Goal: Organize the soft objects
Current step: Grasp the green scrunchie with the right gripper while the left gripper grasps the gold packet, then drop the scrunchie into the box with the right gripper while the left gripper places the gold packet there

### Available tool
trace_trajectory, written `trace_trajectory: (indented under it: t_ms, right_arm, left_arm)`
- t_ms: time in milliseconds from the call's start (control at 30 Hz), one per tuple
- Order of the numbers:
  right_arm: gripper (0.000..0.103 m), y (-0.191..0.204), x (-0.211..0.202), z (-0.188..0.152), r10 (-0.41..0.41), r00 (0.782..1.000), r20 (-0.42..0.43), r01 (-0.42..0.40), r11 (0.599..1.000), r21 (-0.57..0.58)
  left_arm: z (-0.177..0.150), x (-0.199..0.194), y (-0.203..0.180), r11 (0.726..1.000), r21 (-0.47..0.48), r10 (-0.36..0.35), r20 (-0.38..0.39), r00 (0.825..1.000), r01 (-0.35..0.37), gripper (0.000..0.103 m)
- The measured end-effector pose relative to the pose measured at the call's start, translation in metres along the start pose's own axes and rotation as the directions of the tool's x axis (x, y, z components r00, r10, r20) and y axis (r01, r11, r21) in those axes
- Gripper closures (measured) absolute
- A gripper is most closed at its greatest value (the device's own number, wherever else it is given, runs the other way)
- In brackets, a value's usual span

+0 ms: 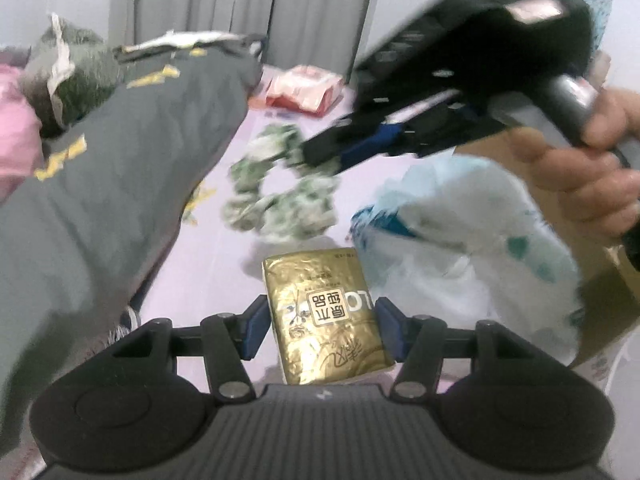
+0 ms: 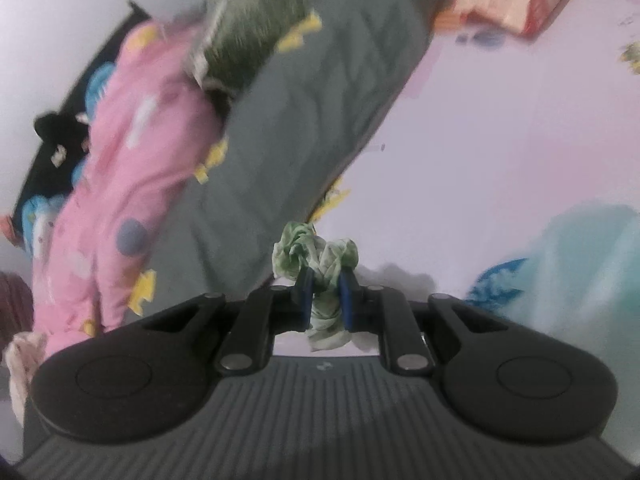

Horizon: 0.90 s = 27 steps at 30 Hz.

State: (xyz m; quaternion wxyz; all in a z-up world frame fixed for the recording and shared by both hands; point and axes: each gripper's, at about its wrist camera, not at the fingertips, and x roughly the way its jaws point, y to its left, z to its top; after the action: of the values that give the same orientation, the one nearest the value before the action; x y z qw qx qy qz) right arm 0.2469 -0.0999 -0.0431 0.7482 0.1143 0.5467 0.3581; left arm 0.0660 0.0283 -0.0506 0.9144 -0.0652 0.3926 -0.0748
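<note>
Mid-pickup: left gripper (image 1: 324, 326) clamped on gold tissue pack (image 1: 326, 316), right gripper (image 2: 327, 294) pinching green scrunchie (image 2: 316, 258). Next up, probably stowing both somewhere.

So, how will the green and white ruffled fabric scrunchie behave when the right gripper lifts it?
The green and white ruffled fabric scrunchie probably stays floppy: it bunches between the right gripper pads and droops below them. It looks light, and the crumpled cloth seems unlikely to slip.

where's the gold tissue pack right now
In the left wrist view the gold tissue pack sits low and centre, clamped in the left gripper, just below the green scrunchie.
</note>
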Motion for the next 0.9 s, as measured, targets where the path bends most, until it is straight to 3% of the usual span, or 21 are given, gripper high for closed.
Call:
trace_trajectory:
  t_ms: [133,233,333,400,500,567,700,800,900]
  right_arm:
    - [0.090,-0.012,-0.069,-0.015,0.004,0.992,0.124,-0.006,1.000,0.017]
    - [0.090,-0.030,-0.138,-0.037,-0.038,0.969,0.246,0.027,0.999,0.045]
    - [0.090,-0.053,-0.209,-0.069,-0.122,0.922,0.367,0.089,0.991,0.105]
    - [0.090,-0.070,-0.254,-0.096,-0.203,0.878,0.433,0.149,0.976,0.156]
    - [0.090,-0.095,-0.301,-0.134,-0.317,0.821,0.476,0.227,0.945,0.237]
    - [0.090,-0.115,-0.321,-0.158,-0.365,0.803,0.471,0.249,0.923,0.292]
    - [0.090,-0.150,-0.332,-0.196,-0.428,0.802,0.417,0.271,0.883,0.384]
    - [0.087,-0.173,-0.326,-0.213,-0.440,0.818,0.370,0.264,0.859,0.438]
    - [0.085,-0.187,-0.310,-0.228,-0.484,0.825,0.290,0.330,0.831,0.448]
  left_arm:
    - [0.009,-0.013,-0.011,0.999,0.023,-0.027,0.044,0.999,0.026,0.045]
    - [0.018,-0.021,-0.024,0.997,0.044,-0.060,0.075,0.995,0.057,0.045]
    - [0.029,-0.024,-0.040,0.993,0.068,-0.104,0.094,0.990,0.098,0.045]
    - [0.037,-0.026,-0.053,0.988,0.092,-0.131,0.108,0.986,0.121,0.045]
    - [0.047,-0.026,-0.072,0.981,0.123,-0.167,0.125,0.978,0.151,0.045]
    - [0.055,-0.023,-0.086,0.974,0.141,-0.195,0.127,0.973,0.177,0.045]
    - [0.062,-0.018,-0.115,0.961,0.177,-0.234,0.127,0.964,0.211,0.045]
    - [0.065,-0.016,-0.138,0.948,0.215,-0.263,0.117,0.958,0.234,0.045]
    - [0.070,-0.007,-0.157,0.934,0.242,-0.289,0.086,0.953,0.262,0.045]
